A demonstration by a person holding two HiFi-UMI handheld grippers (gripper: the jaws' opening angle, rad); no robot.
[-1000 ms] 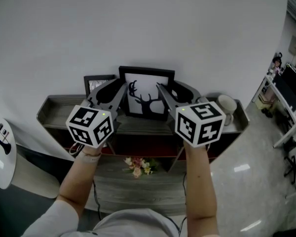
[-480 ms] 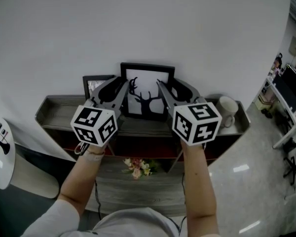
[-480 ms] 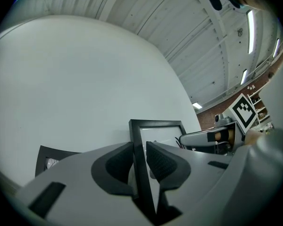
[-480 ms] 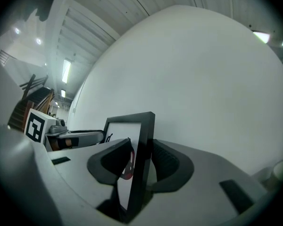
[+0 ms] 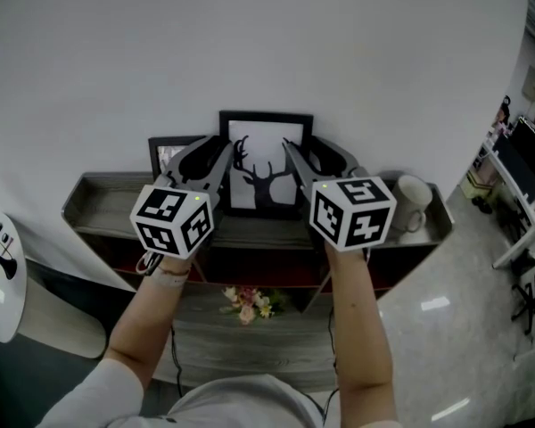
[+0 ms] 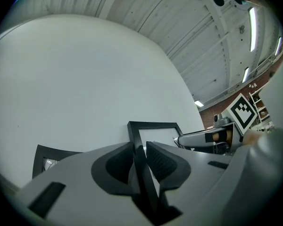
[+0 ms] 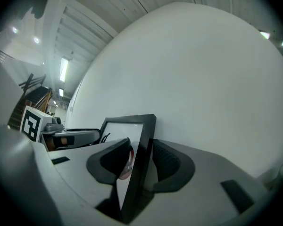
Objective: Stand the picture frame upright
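Picture frame (image 5: 266,163), black, deer silhouette: upright at 12 o'clock on the grey shelf (image 5: 107,199), against the white wall (image 5: 250,43). Left gripper (image 6: 140,147): jaws narrow, clamped on the frame's 9 o'clock edge. Right gripper (image 7: 140,147): jaws have just been opening, with the 3 o'clock edge between them and the pads loose. Smaller frame (image 5: 168,152) at its 9 o'clock; mug (image 5: 412,193) at 3 o'clock.

Bright, even indoor light, pouring down from ceiling strip lights (image 6: 251,20). Glares white off the polished floor (image 5: 435,303). Bends hard at the edges, fisheye, black in the corners of both gripper views. Catches a reddish reflection in the picture frame (image 7: 139,164) glass. Goes soft up close.
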